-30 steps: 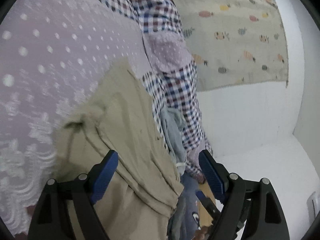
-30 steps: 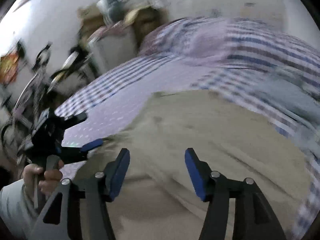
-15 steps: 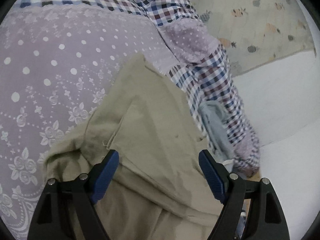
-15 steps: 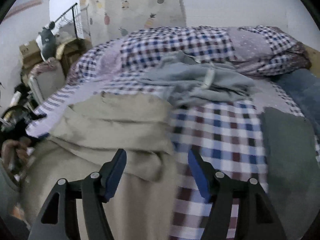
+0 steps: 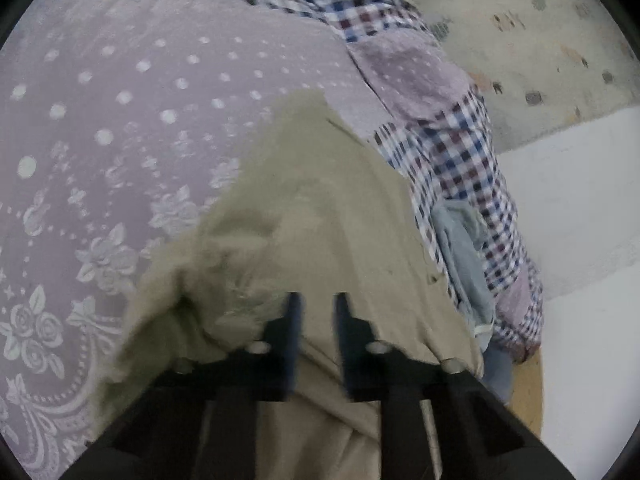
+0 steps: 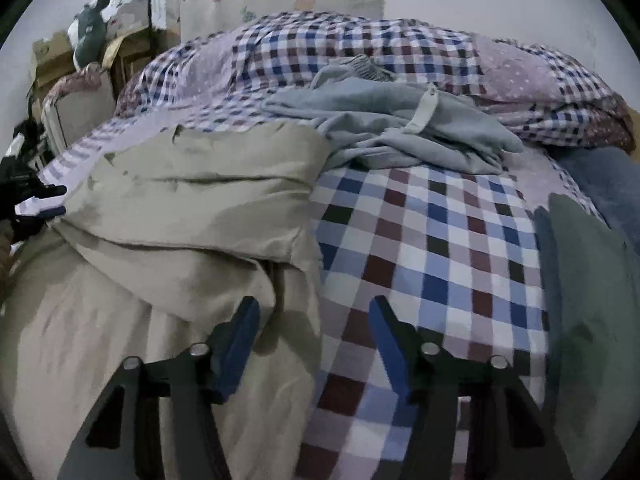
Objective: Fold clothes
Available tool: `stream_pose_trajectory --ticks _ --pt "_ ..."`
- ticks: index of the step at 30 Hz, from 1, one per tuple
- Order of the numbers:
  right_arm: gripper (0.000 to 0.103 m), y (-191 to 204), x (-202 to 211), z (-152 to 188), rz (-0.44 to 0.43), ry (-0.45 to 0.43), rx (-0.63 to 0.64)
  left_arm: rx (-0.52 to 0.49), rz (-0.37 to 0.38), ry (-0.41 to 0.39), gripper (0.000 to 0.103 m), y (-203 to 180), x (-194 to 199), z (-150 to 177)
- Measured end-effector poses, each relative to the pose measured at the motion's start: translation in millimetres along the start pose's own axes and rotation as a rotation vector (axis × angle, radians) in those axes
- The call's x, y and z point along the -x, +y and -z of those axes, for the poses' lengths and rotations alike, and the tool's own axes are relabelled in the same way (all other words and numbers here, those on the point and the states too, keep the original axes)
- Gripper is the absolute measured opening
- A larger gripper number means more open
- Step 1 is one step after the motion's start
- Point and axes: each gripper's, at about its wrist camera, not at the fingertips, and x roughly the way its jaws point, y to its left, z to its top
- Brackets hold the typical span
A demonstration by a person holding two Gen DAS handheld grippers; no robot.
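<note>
Khaki garment lies crumpled on bed, near its edge, long axis running away from left gripper. Left gripper nearer: fingers drawn close, khaki fold seemingly pinched between them; blur leaves grip uncertain. Right gripper spread wide, nothing held, khaki edge just ahead and to its left. Grey garment farther back, on checked quilt. Versus half a second ago: left fingers were wide apart, now nearly together; right gripper's view barely changed.

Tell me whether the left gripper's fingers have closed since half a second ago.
Yes. The left gripper fingers, wide apart before, now stand close together, pinching a fold of the beige cotton garment on the lilac floral bedspread.
</note>
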Motion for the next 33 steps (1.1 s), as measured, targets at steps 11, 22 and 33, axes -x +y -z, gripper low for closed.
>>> stream_pose_trajectory --ticks 11,22,33 --pt "0.033 27.0 0.4 -4.3 0.224 -0.075 0.189 0.006 0.037 -0.026 0.000 4.7 5.9 -4.9" --pt "0.002 55.3 44.2 -7.0 0.248 -0.204 0.339 0.048 0.104 -0.107 0.000 5.7 27.3 -15.5" --pt "0.003 64.9 23.2 22.6 0.235 0.075 0.389 0.032 0.150 -0.095 0.000 13.6 35.9 -26.1"
